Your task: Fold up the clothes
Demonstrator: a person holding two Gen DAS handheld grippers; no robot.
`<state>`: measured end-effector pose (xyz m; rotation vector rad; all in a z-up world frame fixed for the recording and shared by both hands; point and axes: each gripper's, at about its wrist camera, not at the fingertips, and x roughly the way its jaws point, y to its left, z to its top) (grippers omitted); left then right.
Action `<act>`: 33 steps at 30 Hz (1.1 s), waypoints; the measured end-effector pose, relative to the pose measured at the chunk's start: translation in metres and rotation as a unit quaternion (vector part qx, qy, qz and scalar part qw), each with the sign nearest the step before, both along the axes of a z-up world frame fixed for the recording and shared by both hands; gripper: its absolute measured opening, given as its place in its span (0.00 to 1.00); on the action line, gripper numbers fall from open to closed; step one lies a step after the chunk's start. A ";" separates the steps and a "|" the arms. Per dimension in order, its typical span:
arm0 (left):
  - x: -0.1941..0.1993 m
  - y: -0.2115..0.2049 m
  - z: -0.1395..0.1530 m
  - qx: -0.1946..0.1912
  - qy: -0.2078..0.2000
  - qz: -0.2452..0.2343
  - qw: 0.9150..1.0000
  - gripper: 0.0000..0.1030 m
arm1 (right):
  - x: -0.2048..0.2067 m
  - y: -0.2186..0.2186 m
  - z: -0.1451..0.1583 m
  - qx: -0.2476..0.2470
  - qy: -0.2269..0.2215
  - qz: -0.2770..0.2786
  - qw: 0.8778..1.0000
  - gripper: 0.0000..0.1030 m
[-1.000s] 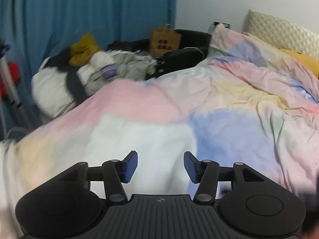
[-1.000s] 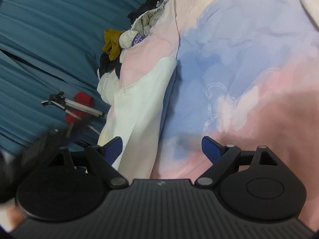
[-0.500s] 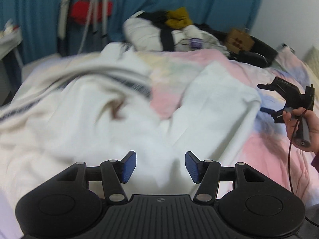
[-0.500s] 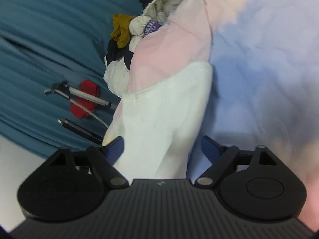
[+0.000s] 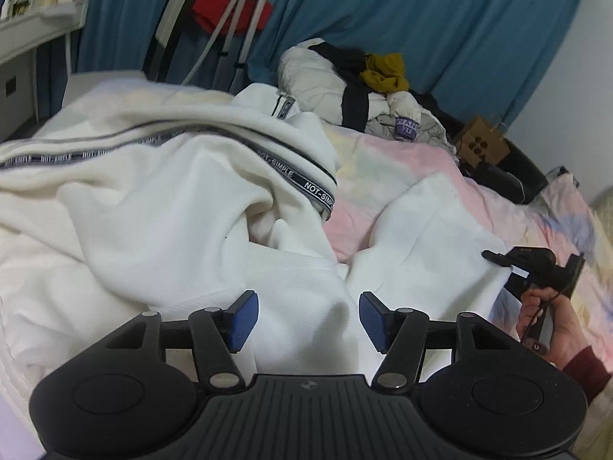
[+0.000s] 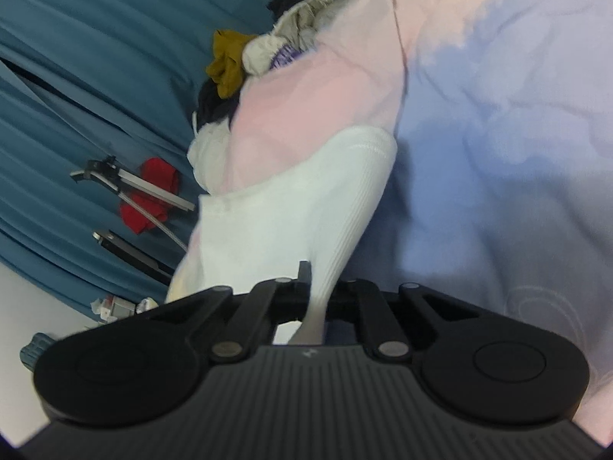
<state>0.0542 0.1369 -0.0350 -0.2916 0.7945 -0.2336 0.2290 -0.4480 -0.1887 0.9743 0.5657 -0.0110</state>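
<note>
Between the right gripper's (image 6: 316, 303) clenched fingers, a white garment's (image 5: 172, 207) edge is pinched. The left gripper (image 5: 306, 320) hovers released above it. A clean fold likely needs a matching grab, then even tension.

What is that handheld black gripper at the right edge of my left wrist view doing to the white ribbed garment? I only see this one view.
Observer: The right gripper is shut, and a fold of the white ribbed garment is pinched between its fingers.
Visitor: Anything under the cloth there?
Observer: Just right of the pinched fold, the pastel quilt shows a large blue patch.
Visitor: And my own gripper?
Observer: The left gripper is open over the garment, holding nothing.
</note>
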 end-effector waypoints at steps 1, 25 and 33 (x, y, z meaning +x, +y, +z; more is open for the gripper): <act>-0.001 0.001 0.000 -0.006 0.001 0.003 1.000 0.59 | -0.002 0.000 0.007 -0.009 -0.007 -0.001 1.000 0.05; -0.013 0.056 -0.005 -0.132 0.068 0.129 0.981 0.82 | -0.110 -0.100 -0.015 -0.030 0.097 -0.202 0.974 0.05; -0.019 0.082 -0.046 -0.198 0.186 0.212 0.939 0.90 | -0.112 -0.099 -0.010 -0.023 0.086 -0.208 0.974 0.05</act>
